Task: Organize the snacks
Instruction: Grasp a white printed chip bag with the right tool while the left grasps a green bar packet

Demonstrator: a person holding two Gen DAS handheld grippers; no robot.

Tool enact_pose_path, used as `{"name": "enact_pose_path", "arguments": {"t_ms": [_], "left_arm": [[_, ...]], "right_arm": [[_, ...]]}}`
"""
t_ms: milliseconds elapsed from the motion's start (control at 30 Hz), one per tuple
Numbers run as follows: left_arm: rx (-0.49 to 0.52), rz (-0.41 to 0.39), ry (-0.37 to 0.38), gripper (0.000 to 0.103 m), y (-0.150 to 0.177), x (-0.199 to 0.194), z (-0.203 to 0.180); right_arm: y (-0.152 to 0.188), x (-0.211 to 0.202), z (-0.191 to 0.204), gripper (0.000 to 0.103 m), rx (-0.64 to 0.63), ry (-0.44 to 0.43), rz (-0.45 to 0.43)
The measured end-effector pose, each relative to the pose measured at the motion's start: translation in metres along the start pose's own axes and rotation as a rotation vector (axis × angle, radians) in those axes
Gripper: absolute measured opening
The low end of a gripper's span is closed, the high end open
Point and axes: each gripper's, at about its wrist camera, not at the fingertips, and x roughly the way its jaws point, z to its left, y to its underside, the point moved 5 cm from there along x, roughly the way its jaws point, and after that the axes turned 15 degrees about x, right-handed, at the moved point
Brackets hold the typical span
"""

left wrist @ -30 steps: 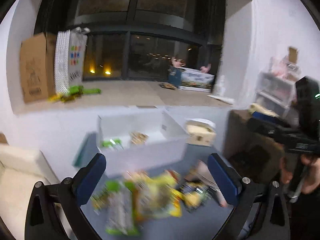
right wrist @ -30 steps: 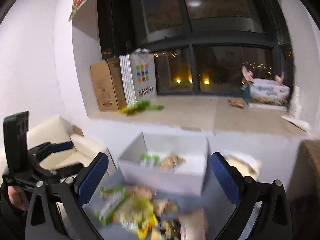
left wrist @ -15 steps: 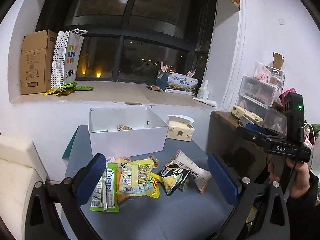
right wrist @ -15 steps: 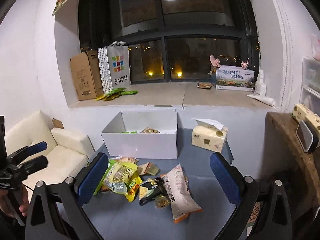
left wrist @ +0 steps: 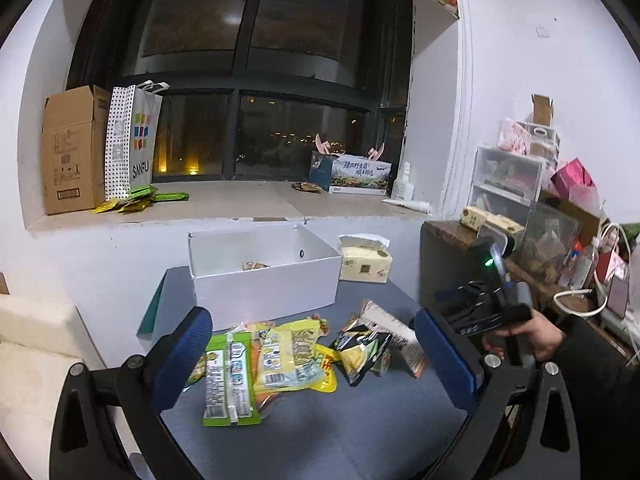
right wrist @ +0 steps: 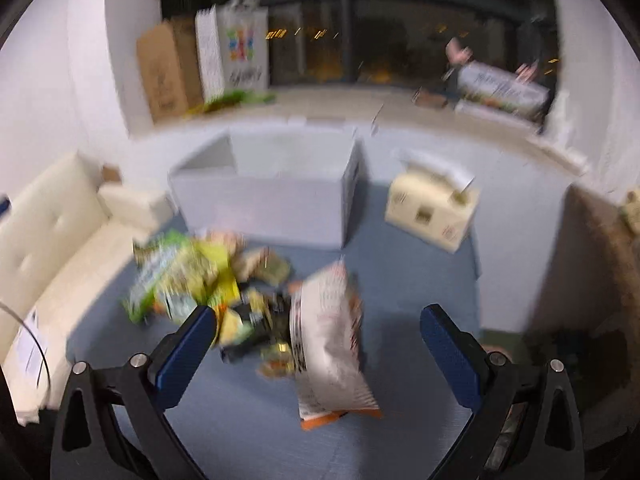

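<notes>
your left claw hangs wide and empty over the snack pile. your right claw is spread wide too. its view is smeared, so the white box may hold snacks you can't see.

dark window | white walls | cream sofa | grey-blue table

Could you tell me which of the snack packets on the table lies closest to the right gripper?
The white packet with orange ends, lying between the right gripper's open fingers; the green and yellow packets sit farther left.
</notes>
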Motion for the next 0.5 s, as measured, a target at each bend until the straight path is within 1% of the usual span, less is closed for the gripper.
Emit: {"name": "enact_pose_path", "arguments": {"t_ms": [33,100,133,167,200,300,367,400,433,467,500], "left_arm": [[0.003,0.003,-0.001,0.103,0.001,0.001,-0.001],[0.004,0.019,-0.001,0.103,0.007,0.003,0.0],[0.002,0.025,-0.001,0.103,0.009,0.004,0.0],[-0.004,0.035,0.002,0.103,0.013,0.006,0.001],[-0.008,0.042,0.004,0.103,0.015,0.008,0.002],[-0.019,0.064,0.016,0.103,0.024,0.013,0.004],[-0.036,0.08,0.025,0.103,0.03,0.017,0.007],[-0.046,0.088,0.028,0.103,0.033,0.02,0.009],[-0.063,0.101,0.033,0.103,0.036,0.023,0.011],[-0.08,0.112,0.038,0.103,0.041,0.026,0.014],[-0.101,0.128,0.044,0.103,0.047,0.031,0.017]], "right_arm": [[0.008,0.017,-0.004,0.103,-0.022,0.001,0.04],[0.017,0.038,-0.013,0.103,-0.036,0.021,0.085],[0.021,0.052,-0.022,0.103,-0.014,0.059,0.116],[0.022,0.059,-0.027,0.103,0.005,0.065,0.128],[0.024,0.065,-0.031,0.103,0.028,0.051,0.137],[0.028,0.082,-0.046,0.102,0.143,-0.043,0.189],[0.032,0.091,-0.052,0.091,0.215,-0.103,0.223],[0.033,0.093,-0.052,0.076,0.237,-0.131,0.237],[0.036,0.096,-0.052,0.063,0.251,-0.167,0.257],[0.037,0.098,-0.053,0.059,0.259,-0.19,0.27],[0.039,0.098,-0.053,0.05,0.275,-0.217,0.274]]}}
